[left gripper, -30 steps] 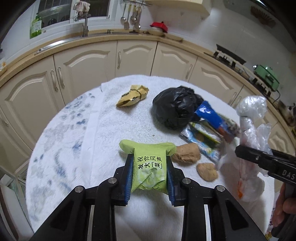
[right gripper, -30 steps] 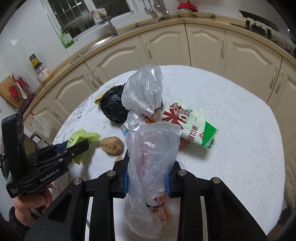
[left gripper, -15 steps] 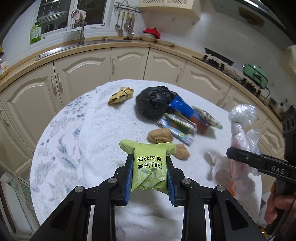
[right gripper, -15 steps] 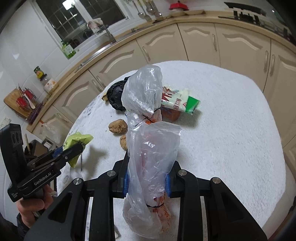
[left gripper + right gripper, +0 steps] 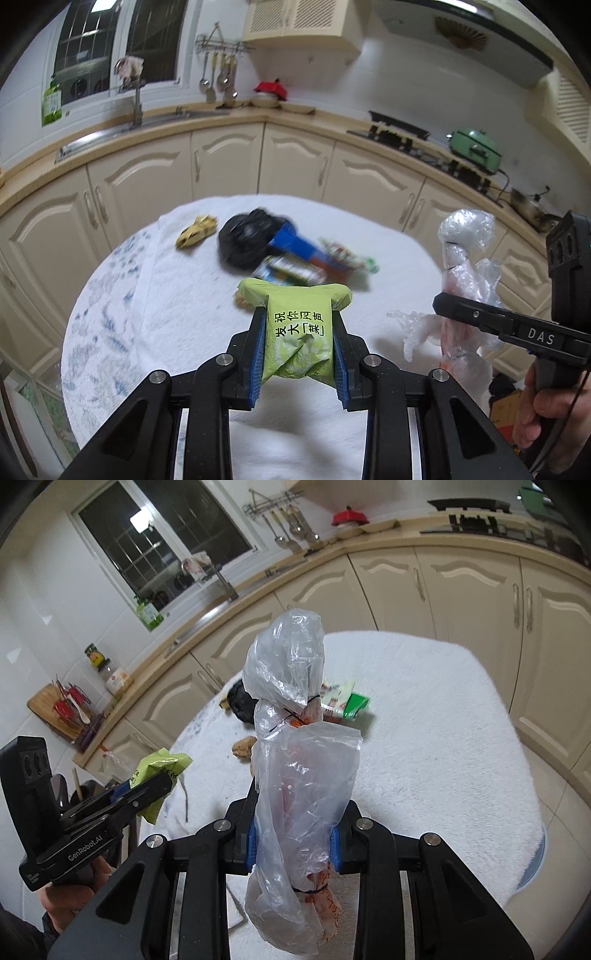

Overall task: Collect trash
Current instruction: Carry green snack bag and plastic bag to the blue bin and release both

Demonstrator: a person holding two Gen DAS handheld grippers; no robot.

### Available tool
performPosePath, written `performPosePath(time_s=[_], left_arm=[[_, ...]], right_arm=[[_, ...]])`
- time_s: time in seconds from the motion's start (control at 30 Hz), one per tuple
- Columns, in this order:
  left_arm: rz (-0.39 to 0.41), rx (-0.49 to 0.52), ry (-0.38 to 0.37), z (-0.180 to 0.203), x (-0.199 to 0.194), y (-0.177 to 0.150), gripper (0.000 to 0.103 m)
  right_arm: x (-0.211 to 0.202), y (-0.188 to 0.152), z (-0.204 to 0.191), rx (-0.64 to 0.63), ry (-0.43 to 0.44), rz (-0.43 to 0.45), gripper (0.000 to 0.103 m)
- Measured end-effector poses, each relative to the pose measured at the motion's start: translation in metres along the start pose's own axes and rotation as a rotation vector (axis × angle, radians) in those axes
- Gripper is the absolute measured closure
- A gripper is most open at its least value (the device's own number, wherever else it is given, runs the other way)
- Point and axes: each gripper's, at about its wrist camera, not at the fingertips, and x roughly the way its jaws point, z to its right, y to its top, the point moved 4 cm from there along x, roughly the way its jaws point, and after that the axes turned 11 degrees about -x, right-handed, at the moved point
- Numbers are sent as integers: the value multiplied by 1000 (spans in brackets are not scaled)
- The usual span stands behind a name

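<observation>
Both grippers loaded, held above the table.

Left gripper (image 5: 298, 350) pinches a green packet (image 5: 297, 339) mid-body; right gripper (image 5: 291, 843) clamps a clear bag (image 5: 295, 760) at its waist. Both look light, soft and slippery. More wrappers (image 5: 295, 254) lie at 12 o'clock.

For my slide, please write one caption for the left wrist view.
Left gripper clamps a green snack packet above the towel-covered table; right gripper holds a clear plastic bag alongside.

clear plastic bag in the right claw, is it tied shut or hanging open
Tied shut. The clear plastic bag is cinched by black ties near its top and bottom, and the right claw clamps its middle.
</observation>
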Motion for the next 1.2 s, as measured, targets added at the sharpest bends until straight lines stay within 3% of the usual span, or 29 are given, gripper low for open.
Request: performPosePath(time_s=[0.37, 0.63, 0.9, 1.2], left_arm=[[73, 107, -119, 85, -19, 14, 76], [83, 180, -228, 152, -11, 17, 76], [18, 232, -325, 210, 26, 10, 76], [-147, 304, -395, 276, 114, 0, 76]], right_arm=[[-90, 16, 20, -8, -93, 177, 74], [-150, 16, 59, 42, -202, 268, 74], [-191, 1, 108, 120, -310, 306, 74], [-198, -40, 192, 277, -421, 255, 74]])
